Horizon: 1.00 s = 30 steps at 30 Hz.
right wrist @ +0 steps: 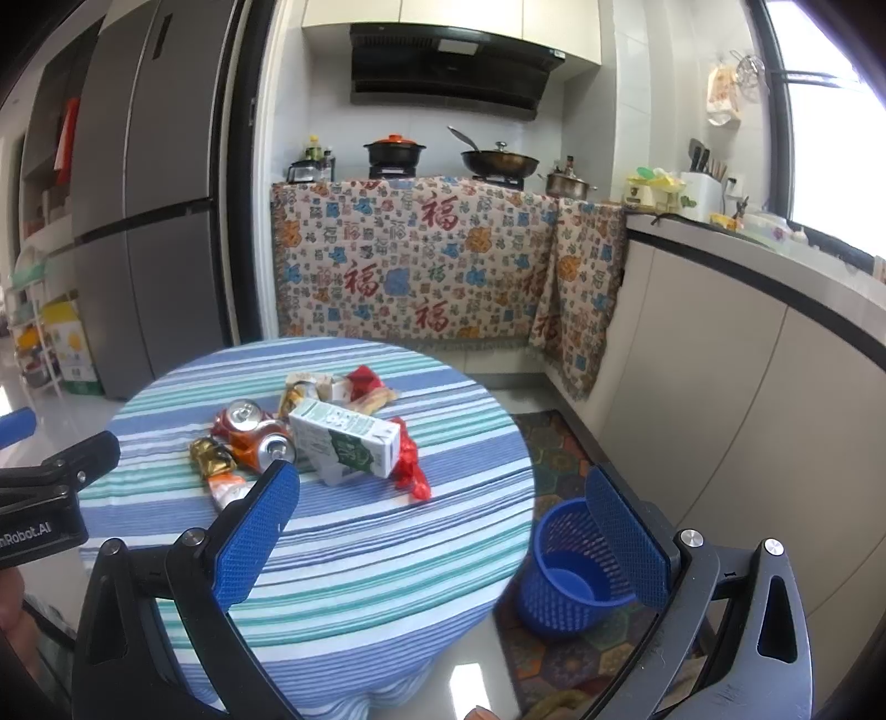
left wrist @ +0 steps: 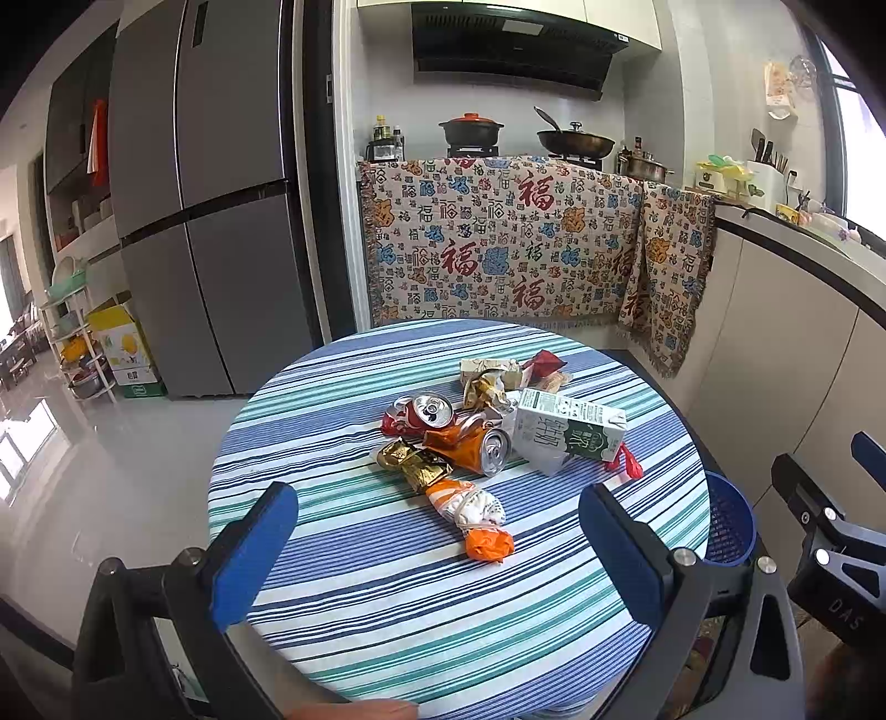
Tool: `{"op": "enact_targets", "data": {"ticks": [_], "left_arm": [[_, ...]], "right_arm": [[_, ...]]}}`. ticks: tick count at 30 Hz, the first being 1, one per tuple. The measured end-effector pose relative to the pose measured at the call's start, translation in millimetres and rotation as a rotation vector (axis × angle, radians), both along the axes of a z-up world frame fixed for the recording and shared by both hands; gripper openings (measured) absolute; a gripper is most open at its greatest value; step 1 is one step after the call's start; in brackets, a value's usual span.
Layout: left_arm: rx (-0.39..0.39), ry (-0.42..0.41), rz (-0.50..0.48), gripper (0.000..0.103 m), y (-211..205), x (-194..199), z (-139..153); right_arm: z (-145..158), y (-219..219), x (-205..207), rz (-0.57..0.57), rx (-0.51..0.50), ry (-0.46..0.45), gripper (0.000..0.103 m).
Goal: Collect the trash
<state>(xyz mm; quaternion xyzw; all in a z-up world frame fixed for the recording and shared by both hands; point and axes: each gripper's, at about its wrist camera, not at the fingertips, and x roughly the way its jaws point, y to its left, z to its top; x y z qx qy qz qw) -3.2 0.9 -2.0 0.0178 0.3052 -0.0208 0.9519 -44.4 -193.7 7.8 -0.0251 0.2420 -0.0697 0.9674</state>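
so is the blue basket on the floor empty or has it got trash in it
Empty: the right wrist view looks down into the blue basket and shows only its bare bottom. All the trash lies on the table.

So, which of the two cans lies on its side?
The orange can, opening facing the camera, beside the milk carton. The red can shows its top upward.

Home kitchen: fridge (left wrist: 210,194), range hood (left wrist: 515,44) over stove w/ pots, countertop (right wrist: 775,266).

Lying on the striped round table (left wrist: 387,609): two crushed cans (left wrist: 429,412) (left wrist: 487,448), one milk carton (left wrist: 565,429); one blue basket (right wrist: 565,576) standing beside it
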Motion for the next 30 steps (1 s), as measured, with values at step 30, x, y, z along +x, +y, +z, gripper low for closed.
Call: {"op": "enact_targets", "data": {"ticks": [30], "left_arm": [[0.001,-0.002,-0.001,0.103,1.9,-1.4,-0.1]], "right_arm": [[4.0,1.7,-3.6,0.003,-0.005,-0.006,0.103]]}}
